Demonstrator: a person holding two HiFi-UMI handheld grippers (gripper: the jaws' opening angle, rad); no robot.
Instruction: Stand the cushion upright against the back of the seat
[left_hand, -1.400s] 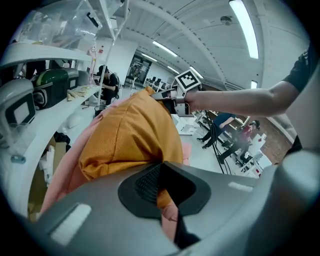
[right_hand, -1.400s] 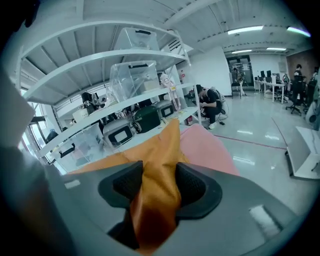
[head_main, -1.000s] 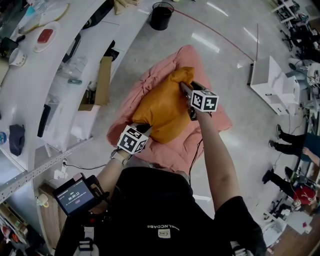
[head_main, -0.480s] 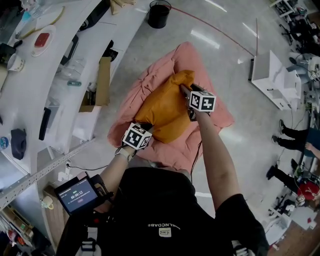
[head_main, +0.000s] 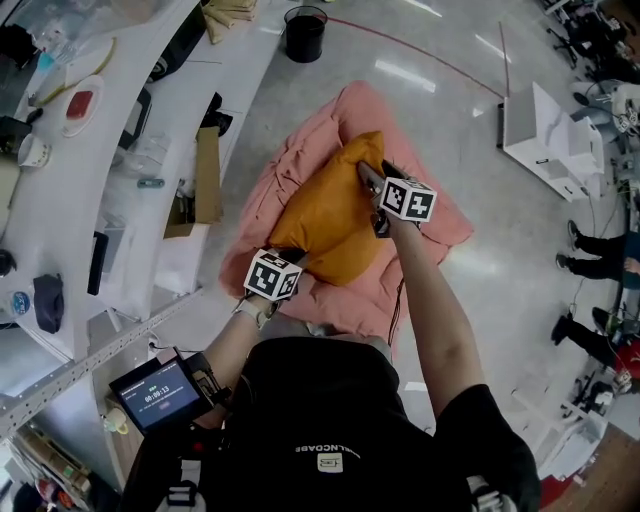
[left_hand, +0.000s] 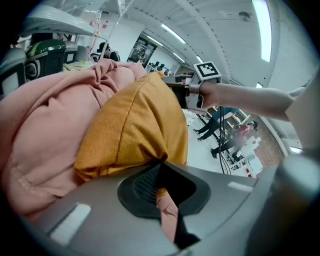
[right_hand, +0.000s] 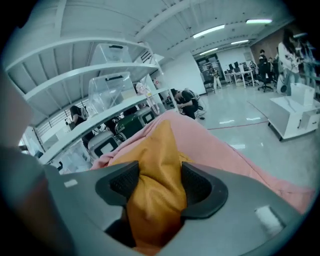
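The plump orange fabric cushion lies tilted on the rumpled, pink-draped seat. At the cushion's 7 o'clock corner the left gripper pinches its fabric tight. At 2 o'clock the right gripper has just been widening its jaws, with a cushion fold bulging between them against both pads.

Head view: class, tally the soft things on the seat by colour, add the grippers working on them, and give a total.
Orange cushion: 1
Pink cover: 1
Grippers: 2 (left gripper shut on the cushion's near corner; right gripper, jaws just opening wider, with cushion fabric between them)
Total: 4
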